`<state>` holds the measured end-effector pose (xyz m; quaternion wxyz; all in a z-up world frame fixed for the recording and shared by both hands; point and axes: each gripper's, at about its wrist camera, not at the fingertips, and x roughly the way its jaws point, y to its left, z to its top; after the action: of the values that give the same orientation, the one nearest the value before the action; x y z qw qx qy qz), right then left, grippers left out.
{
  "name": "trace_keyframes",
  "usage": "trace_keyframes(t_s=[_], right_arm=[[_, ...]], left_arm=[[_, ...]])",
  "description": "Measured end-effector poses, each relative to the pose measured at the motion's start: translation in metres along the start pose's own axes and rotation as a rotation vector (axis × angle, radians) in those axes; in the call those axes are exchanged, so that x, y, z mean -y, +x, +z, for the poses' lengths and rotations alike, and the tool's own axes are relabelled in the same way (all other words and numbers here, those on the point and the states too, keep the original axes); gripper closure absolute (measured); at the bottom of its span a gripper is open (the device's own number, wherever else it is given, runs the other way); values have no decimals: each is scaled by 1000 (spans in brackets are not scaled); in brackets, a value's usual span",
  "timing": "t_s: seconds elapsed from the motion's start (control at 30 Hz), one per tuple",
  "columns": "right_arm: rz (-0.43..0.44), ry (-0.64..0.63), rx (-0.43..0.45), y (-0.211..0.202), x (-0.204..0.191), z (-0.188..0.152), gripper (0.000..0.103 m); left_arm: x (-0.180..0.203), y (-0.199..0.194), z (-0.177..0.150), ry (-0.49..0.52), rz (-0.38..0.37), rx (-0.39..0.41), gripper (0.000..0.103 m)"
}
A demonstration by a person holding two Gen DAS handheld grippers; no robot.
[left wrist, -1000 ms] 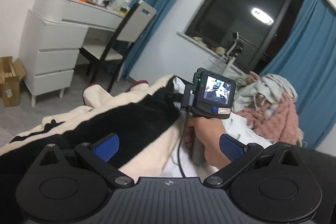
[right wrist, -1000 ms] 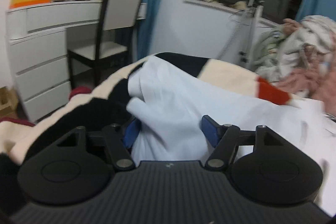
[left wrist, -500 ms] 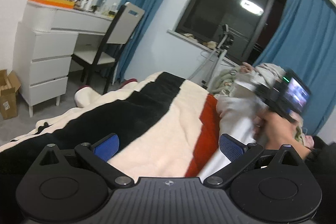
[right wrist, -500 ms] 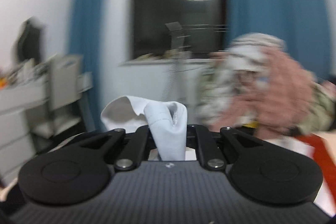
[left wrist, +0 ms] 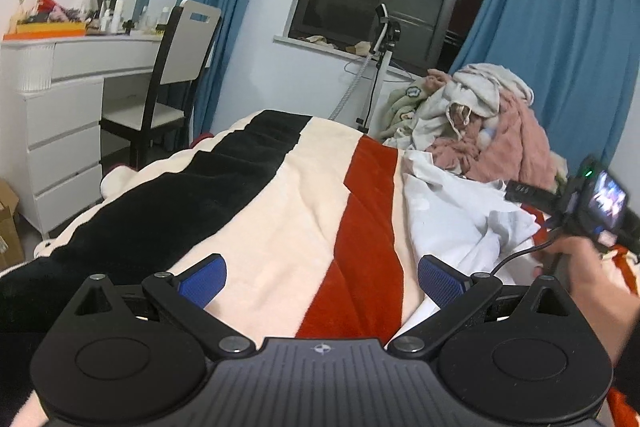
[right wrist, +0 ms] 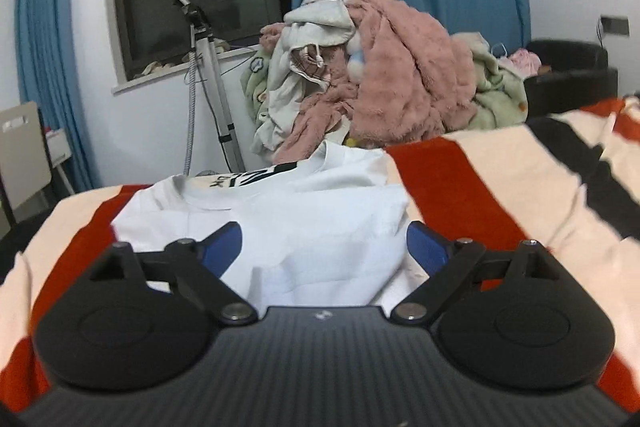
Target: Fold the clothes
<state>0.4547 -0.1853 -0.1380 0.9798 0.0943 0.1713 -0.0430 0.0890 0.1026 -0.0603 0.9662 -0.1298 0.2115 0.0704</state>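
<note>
White T-shirt (right wrist: pixel 320 211) lying rumpled on striped blanket (right wrist: pixel 480 187), partly gathered, not yet neatly folded. Right gripper (right wrist: pixel 324 247) over it, jaws open, empty. Left gripper (left wrist: pixel 322 281) alongside, also spread. Clothes pile (right wrist: pixel 380 75) beyond, untouched.

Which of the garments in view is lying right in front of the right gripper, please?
The white T-shirt, spread on the striped blanket between the open right gripper fingers; the other clothes sit heaped in the pile behind.
</note>
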Motion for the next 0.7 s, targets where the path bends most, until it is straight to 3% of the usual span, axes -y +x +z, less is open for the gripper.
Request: trace_keyframes(t_s=[0.2, 0.43, 0.7], right_arm=[[103, -17, 16, -100, 8, 13, 12], [205, -51, 98, -256, 27, 6, 12], [189, -50, 125, -382, 56, -22, 12]], left_arm=[[10, -5, -1, 53, -23, 6, 0], [14, -14, -2, 71, -71, -61, 0], [19, -53, -6, 73, -91, -89, 0]])
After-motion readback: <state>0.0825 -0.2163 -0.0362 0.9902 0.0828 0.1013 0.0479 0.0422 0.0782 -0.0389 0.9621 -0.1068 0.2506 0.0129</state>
